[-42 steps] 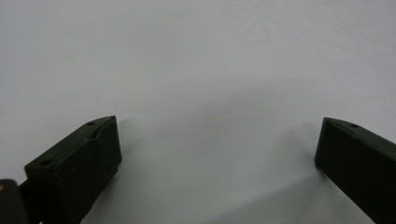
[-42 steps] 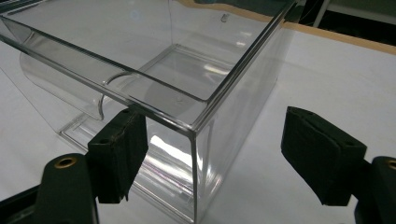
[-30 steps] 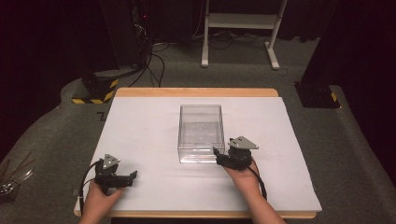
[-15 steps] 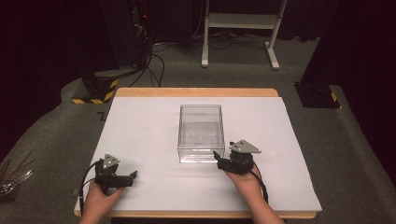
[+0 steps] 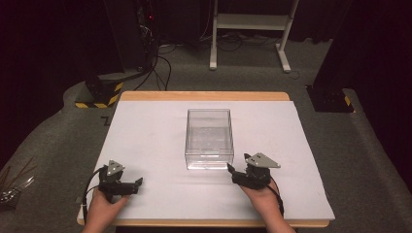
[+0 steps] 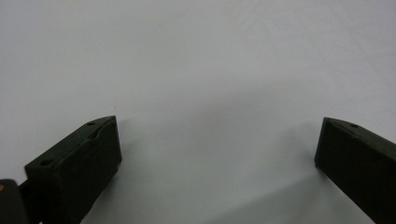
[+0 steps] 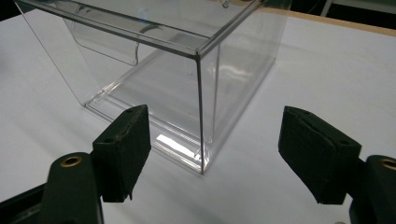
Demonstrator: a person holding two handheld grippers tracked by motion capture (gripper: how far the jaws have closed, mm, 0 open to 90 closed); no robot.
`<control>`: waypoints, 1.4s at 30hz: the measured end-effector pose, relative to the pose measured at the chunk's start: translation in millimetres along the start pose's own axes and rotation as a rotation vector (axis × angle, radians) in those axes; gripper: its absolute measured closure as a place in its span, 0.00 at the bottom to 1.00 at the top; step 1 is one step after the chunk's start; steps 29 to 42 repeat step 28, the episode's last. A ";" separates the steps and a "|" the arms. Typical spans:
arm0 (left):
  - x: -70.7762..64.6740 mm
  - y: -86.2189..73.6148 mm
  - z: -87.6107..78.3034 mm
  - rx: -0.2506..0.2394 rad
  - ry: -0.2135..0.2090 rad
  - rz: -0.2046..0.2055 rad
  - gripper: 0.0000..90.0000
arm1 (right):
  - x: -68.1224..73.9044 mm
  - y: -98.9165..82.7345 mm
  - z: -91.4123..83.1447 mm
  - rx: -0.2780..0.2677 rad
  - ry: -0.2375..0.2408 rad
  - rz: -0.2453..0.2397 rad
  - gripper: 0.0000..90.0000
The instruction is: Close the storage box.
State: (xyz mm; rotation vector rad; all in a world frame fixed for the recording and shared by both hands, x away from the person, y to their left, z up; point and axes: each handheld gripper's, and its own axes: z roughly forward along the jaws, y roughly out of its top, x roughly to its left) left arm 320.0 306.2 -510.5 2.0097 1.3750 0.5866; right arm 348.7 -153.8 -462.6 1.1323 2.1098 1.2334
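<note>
Right tongs agape, level, beside clear box corner.

Wooden-edged table at centre of the high view, covered almost wholly by a white sheet. On the sheet, just above mid-frame, a clear plastic box, standing upright. Lower left and lower right of the sheet, a gripper each, low over its near edge.
</note>
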 end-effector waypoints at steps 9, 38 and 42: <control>0.0 -0.1 0.1 -0.002 0.000 0.000 0.01 | -16.5 -11.8 -16.5 0.015 -0.043 0.004 0.29; -0.4 -0.2 0.2 -0.005 0.001 -0.003 0.01 | -48.2 -53.4 -22.8 0.083 -0.126 0.035 0.29; -0.4 -0.2 0.2 -0.005 0.001 -0.003 0.01 | -48.2 -53.4 -22.8 0.083 -0.126 0.035 0.29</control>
